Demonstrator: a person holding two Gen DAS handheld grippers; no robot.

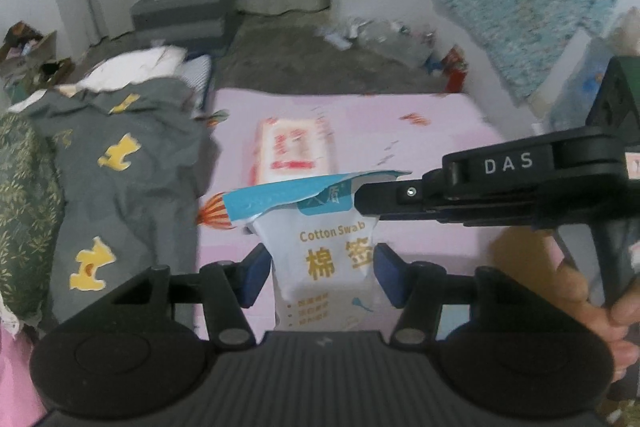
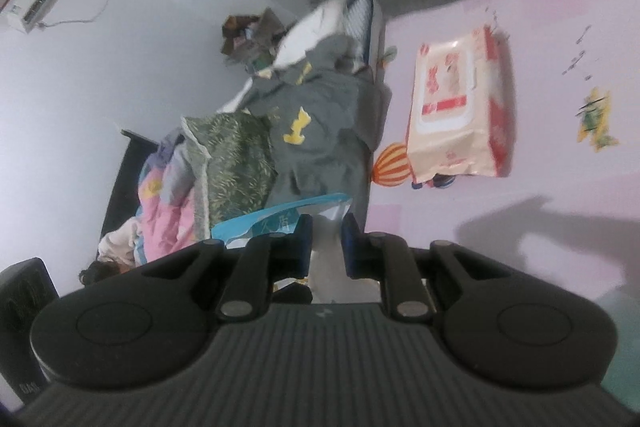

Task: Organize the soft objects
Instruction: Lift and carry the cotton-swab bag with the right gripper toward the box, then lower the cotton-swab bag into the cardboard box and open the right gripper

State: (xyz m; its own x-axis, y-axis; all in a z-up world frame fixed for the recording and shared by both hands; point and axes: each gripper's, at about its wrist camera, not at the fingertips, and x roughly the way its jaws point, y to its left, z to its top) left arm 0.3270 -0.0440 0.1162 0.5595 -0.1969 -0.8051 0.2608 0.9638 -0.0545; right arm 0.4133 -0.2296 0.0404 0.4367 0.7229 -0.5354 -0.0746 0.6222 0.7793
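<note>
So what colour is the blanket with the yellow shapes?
Grey blanket, seen best from the left wrist.

There are two grippers: the left gripper [image 1: 322,273] and the right gripper [image 2: 326,241]. There is one swab bag [image 1: 332,259]. There is one wipes pack [image 2: 460,107]. There is one pink mat [image 1: 420,131]. There is one grey blanket [image 1: 120,163]. One hand [image 1: 600,307] shows.

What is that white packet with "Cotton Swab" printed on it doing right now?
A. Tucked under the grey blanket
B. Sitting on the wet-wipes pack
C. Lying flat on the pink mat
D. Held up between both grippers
D: the cotton swab packet sits between the left gripper pads while the right gripper pinches its top edge, above the pink mat.
</note>
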